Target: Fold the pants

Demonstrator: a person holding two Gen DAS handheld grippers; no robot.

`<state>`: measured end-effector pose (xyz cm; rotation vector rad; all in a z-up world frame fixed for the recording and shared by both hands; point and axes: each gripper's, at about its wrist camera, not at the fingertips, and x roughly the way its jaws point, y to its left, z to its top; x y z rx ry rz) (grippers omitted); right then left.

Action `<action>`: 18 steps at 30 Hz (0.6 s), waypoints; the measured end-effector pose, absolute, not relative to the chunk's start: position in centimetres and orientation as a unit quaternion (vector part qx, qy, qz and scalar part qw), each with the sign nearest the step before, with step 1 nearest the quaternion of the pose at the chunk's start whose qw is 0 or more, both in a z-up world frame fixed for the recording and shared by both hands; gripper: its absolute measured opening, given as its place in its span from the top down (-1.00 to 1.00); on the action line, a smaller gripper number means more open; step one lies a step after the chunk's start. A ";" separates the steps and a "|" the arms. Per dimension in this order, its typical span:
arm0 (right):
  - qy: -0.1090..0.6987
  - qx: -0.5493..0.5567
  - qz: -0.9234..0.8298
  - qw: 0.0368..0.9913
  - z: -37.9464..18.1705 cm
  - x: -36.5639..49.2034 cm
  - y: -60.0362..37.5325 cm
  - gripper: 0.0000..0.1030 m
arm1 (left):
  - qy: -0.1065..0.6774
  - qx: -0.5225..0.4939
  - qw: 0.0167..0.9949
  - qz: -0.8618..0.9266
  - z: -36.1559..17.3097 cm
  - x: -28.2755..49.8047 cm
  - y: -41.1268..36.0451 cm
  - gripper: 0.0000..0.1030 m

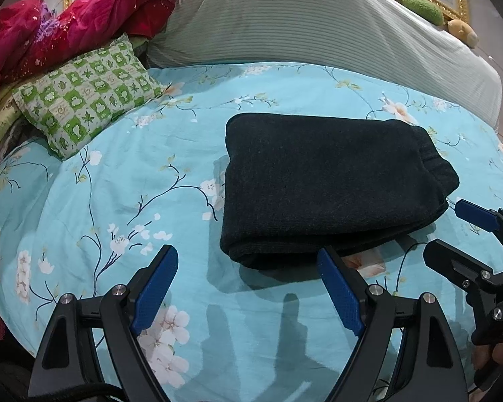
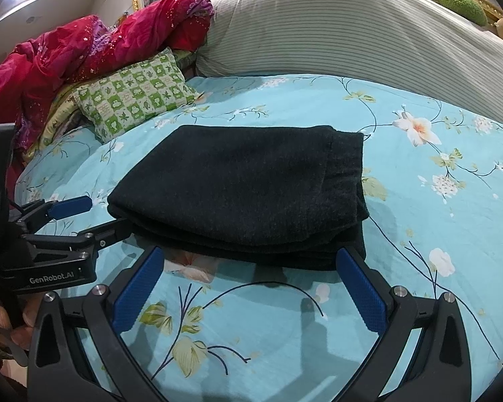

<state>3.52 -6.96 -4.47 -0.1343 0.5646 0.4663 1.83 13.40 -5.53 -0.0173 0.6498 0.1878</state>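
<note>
Dark charcoal pants (image 1: 325,184) lie folded into a thick flat bundle on the turquoise flowered bedsheet (image 1: 134,174). My left gripper (image 1: 248,254) stands open just short of the bundle's near left corner, nothing between its blue pads. The right gripper (image 1: 452,231) shows at the right edge of that view, open beside the bundle's near right side. In the right wrist view the same pants (image 2: 244,187) sit straight ahead, and my right gripper (image 2: 248,256) is open at their near edge. The left gripper (image 2: 97,216) reaches in from the left, open, its lower finger touching the bundle's left corner.
A green checked pillow (image 1: 87,97) lies at the back left, with a crumpled red cloth (image 1: 67,23) behind it. A large striped grey bolster (image 1: 318,23) runs across the back. A hand (image 2: 3,325) holds the left gripper's handle. Bare sheet (image 2: 446,201) spreads right of the pants.
</note>
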 end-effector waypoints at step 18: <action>0.272 -0.067 0.233 0.931 -4.1 3.3 -6.7 -0.99 | 0.316 -0.013 0.944 0.097 -5.2 1.4 13.4 -0.67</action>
